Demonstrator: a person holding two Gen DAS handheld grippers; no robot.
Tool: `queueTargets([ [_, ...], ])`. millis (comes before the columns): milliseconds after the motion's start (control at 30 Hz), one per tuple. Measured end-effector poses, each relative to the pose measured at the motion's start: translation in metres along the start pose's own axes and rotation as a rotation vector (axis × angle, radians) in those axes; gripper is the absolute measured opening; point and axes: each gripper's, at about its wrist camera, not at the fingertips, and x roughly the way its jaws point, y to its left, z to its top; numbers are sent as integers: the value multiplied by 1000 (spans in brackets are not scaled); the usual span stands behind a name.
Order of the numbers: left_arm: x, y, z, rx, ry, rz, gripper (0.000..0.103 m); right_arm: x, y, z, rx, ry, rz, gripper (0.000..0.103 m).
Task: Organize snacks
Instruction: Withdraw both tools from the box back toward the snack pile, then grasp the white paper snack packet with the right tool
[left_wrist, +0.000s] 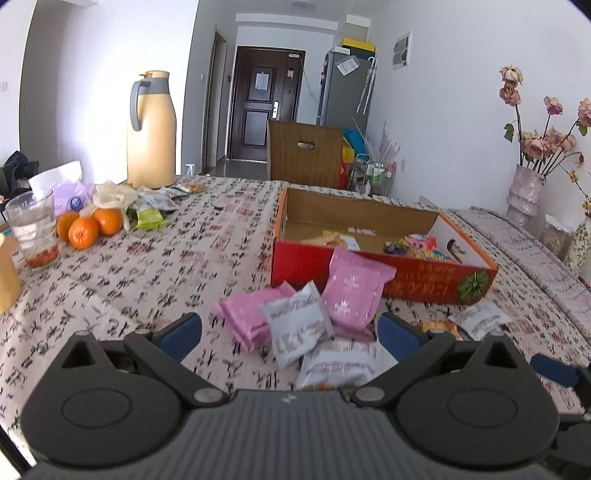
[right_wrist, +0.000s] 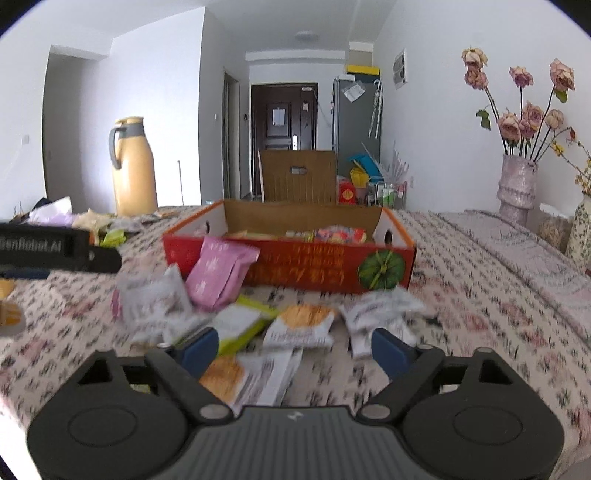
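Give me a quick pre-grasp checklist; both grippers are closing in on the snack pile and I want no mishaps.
1. Left gripper open, nothing clamped: ok.
2. Right gripper open, nothing clamped: ok.
3. Packets within reach, grey packet between left fingers: ok.
4. Box open with free floor space: ok.
5. Pink packet leaning on box front, may topple: not ok.
6. Which packet right gripper targets, view blurred: cannot tell.

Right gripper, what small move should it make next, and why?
Probably ease the right gripper forward and down onto the orange-and-white packet just ahead, then close. Its jaws stand open with nothing pressed between them, the packet lies loose on the tablecloth, and the red box behind already holds snacks.
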Motion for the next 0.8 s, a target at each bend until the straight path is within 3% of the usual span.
queueTargets([
  [233, -8, 6, -19, -9, 27, -9, 103, -13, 2, -19, 58, 30, 20, 72],
  [300, -12, 9, -24, -13, 32, -11, 103, -15, 2, -20, 71, 32, 38, 61],
  [367, -14, 12, -28, -19, 36, -11, 103, -15, 5, -22, 78, 45, 64, 60],
  [500, -19, 19, -33, -32, 35, -12, 103, -12, 9, -24, 90, 72, 105, 43],
  [800, -20, 28, -33, -50, 30, -30, 103, -15, 17, -21, 95, 42, 112, 33],
])
